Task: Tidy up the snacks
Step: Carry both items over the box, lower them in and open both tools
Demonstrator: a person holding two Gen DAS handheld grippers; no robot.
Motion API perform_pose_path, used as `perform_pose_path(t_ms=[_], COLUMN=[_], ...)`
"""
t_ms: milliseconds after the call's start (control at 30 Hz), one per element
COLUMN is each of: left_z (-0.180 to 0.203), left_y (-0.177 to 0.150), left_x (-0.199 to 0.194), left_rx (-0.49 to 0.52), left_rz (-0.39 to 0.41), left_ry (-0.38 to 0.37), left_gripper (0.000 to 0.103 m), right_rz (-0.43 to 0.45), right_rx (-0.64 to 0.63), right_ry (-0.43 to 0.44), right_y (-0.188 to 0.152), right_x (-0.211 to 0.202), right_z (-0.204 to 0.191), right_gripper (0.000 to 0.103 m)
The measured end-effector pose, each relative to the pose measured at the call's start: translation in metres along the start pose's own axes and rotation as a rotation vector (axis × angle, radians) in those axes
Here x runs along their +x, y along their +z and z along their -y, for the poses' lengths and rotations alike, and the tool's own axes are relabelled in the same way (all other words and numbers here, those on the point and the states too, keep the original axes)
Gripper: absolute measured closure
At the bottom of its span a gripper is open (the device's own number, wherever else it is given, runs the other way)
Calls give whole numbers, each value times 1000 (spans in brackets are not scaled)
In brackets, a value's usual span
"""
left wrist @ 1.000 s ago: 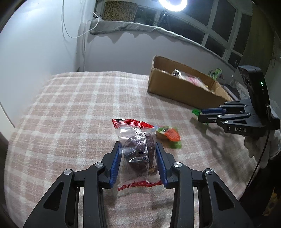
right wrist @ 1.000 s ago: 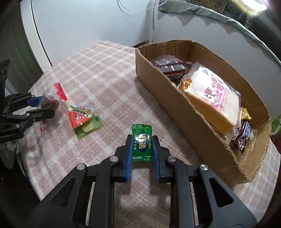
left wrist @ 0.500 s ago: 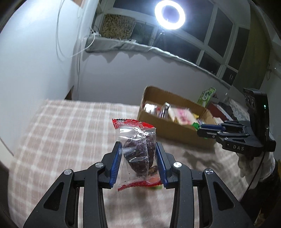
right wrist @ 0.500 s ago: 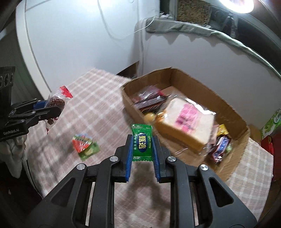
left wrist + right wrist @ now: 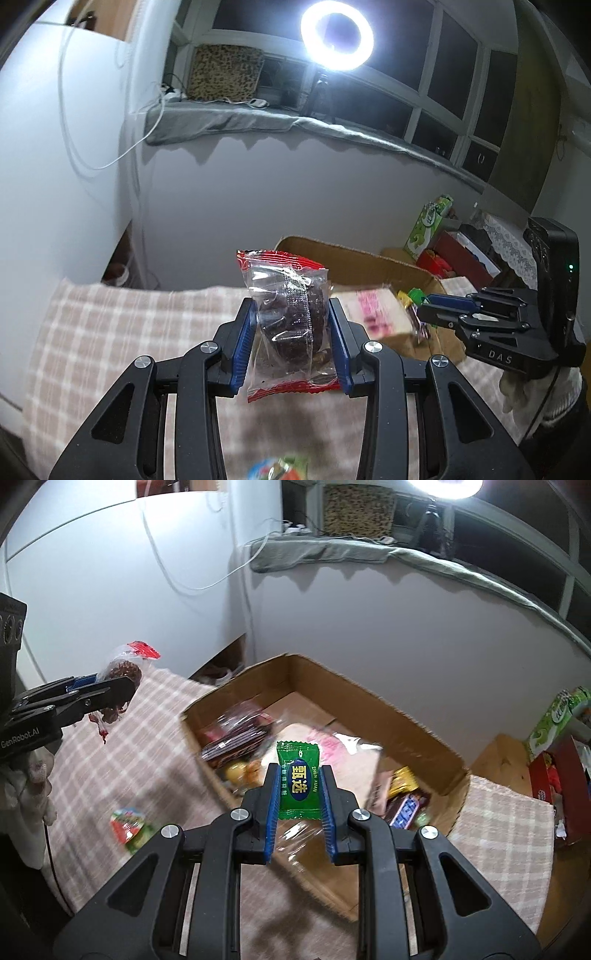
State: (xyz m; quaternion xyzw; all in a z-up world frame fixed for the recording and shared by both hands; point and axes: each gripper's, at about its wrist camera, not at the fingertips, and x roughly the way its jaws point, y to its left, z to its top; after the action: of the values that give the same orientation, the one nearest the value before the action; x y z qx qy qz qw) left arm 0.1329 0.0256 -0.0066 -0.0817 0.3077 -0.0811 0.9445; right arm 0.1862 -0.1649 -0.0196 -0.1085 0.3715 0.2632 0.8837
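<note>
My left gripper [image 5: 291,314] is shut on a clear packet of dark dried fruit with red ends [image 5: 290,321], held up above the checked tablecloth. It shows from the side in the right wrist view as the left gripper [image 5: 122,686] with the fruit packet [image 5: 123,672]. My right gripper [image 5: 299,775] is shut on a small green candy packet [image 5: 298,784], hanging over the near wall of the cardboard box [image 5: 417,723]. In the left wrist view the right gripper [image 5: 424,308] hovers over the box [image 5: 354,258], the candy's green tip just visible.
The box holds a bread bag [image 5: 332,746], dark snack bars [image 5: 236,742] and chocolate bars [image 5: 404,808]. A red-and-green packet [image 5: 129,823] lies on the checked cloth [image 5: 122,768]. A green carton [image 5: 554,716] and red box [image 5: 557,775] stand at right. The wall runs close behind.
Both grippers have risen from the cloth with their packets and moved toward the box. The red-and-green packet stays on the cloth, now lower in both views.
</note>
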Motion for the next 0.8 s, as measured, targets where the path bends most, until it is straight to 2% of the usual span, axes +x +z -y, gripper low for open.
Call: perform_pose_path(t_ms=[400, 800], left_z=[21, 38], left_y=[19, 22], left_x=[47, 64], left_rx=[46, 86], left_rz=[-48, -68], left_ry=[-34, -30], left_gripper=[67, 66], right_rz=[-24, -44], right_rx=[65, 68], right_ry=[-89, -111], right_y=[13, 12], right_x=[29, 40], right_z=[43, 50], right_gripper=[82, 82])
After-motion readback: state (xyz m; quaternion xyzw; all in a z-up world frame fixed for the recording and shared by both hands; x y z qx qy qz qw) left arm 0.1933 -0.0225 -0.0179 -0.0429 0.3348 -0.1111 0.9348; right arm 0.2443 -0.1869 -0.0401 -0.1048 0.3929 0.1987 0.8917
